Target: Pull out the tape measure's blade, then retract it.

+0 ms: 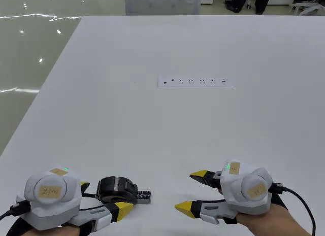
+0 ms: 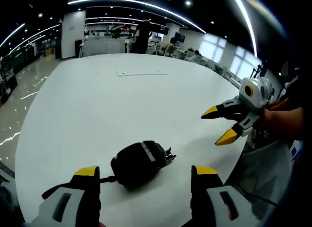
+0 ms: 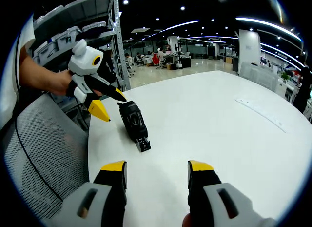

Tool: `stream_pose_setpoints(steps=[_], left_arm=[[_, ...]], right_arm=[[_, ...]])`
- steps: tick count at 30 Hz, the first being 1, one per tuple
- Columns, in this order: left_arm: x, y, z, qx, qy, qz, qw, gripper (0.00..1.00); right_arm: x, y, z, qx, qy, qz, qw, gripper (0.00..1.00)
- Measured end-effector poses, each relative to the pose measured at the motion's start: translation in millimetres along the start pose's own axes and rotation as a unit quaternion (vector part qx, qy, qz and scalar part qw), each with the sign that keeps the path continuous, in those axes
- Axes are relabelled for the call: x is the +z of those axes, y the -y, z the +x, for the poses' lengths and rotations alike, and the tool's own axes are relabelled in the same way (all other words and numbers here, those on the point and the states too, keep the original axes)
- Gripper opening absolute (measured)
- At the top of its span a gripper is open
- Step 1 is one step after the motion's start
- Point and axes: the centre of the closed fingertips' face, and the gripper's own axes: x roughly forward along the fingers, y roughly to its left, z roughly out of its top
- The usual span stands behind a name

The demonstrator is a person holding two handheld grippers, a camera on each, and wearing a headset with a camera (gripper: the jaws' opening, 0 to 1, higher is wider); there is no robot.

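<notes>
Head view shows a black tape measure (image 1: 118,189) lying on the white table (image 1: 203,134), close to the near edge. It sits between the two jaws of the left gripper (image 1: 104,197). Those jaws are wide apart, one on each side of it, and they are not squeezing it. The right gripper (image 1: 184,191) is a little way off to the side. Its jaws are wide too and hold nothing. A power strip (image 1: 196,81) lies far back on the table.

The blade looks pulled all the way in. Only a small dark end tab (image 1: 144,195) sticks out of the case, and it points toward the right gripper.

The case looks hard and round and chunky, so it is likely a bit heavy for how small it is. It will not squash. The table is smooth, so the case may slide or spin if only one side gets pushed. The best spot to hold it seems to be its two flat sides, with the left gripper squeezing firmly.

The tab is tiny and thin. The right gripper should pinch it right at the end and pull straight out. The blade inside is likely thin, bendy metal on a spring. It may snap back fast, so it is safer to let it go in slowly.
</notes>
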Motion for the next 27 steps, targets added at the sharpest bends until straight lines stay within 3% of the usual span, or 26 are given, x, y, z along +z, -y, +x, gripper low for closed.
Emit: stream_pose_setpoints(steps=[14,27], left_arm=[[-9.7,-10.1,-20.1,-0.001,0.004,0.012,0.9999,0.79],[-15.9,-14.4,-32.8,-0.004,0.006,0.038,0.9993,0.82]], right_arm=[[-7.7,5.9,-31.6,-0.022,0.002,0.011,0.9997,0.58],[-30.9,5.6,-61.2,-0.038,-0.015,0.024,0.9989,0.68]])
